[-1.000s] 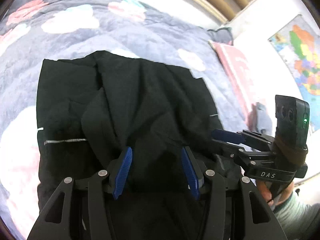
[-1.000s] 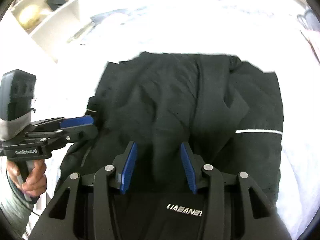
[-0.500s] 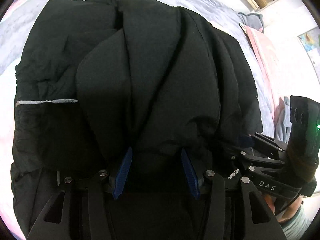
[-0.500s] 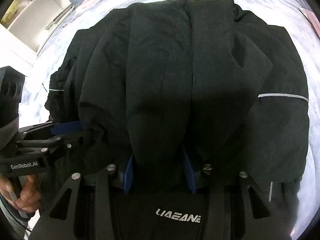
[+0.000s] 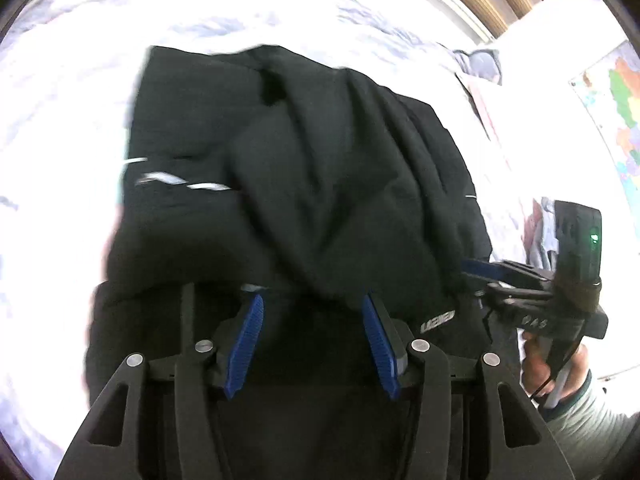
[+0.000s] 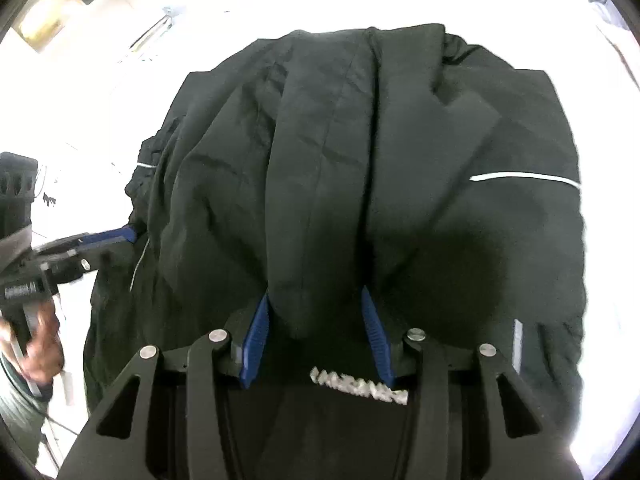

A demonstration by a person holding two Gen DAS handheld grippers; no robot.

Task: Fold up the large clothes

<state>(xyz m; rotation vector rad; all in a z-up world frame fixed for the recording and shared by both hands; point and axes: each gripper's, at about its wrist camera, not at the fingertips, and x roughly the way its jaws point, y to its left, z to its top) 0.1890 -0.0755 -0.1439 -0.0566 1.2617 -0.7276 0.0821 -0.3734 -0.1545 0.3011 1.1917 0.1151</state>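
A large black jacket [image 5: 320, 168] with thin white reflective stripes lies bunched on the bed; it also fills the right wrist view [image 6: 360, 160]. My left gripper [image 5: 312, 312] has its blue pads wide apart at the jacket's near edge, with a fold of cloth hanging over them. My right gripper [image 6: 314, 312] also has its pads wide apart, with a thick fold of the jacket lying between them. Each gripper shows in the other's view, the right one [image 5: 480, 270] and the left one [image 6: 124, 236], both at the jacket's side edges.
The jacket rests on a patterned bedspread [image 5: 60, 120], washed out by light. A map [image 5: 616, 92] hangs on the wall at the right. A pink and a grey item [image 5: 480, 64] lie beyond the jacket. A shelf [image 6: 60, 8] stands at the far left.
Both grippers have pulled back from the jacket, so more bedspread shows around it. The jacket's folded upper layer has shifted and both views are motion blurred.
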